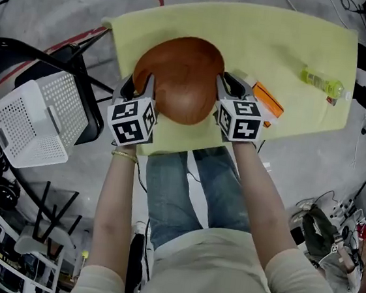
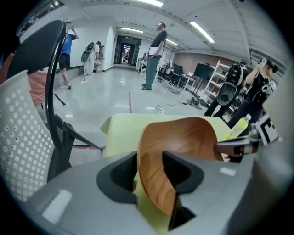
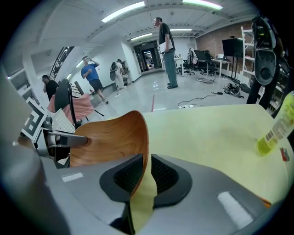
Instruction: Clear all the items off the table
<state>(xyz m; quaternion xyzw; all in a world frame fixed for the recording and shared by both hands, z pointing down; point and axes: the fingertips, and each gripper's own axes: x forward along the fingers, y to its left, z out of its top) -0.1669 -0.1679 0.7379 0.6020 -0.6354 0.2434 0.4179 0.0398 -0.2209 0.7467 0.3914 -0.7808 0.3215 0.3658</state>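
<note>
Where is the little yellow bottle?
In the head view, the yellow bottle sits near the right end of the yellow tablecloth. It is just past the orange box and well to the right of the wooden bowl.

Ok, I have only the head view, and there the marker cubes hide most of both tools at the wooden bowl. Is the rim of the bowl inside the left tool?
Observer: Yes. In the left gripper view the left tool stands wide open, with the rim of the bowl between its jaws and a gap beside it.
Operator: And the right tool?
Observer: The right tool is only a little open. The rim passes between its jaws, and a thin slit of the yellow cloth shows beside it.
Operator: Does anybody stand near?
Observer: A person stands further back, past the far edge of the cloth.
</note>
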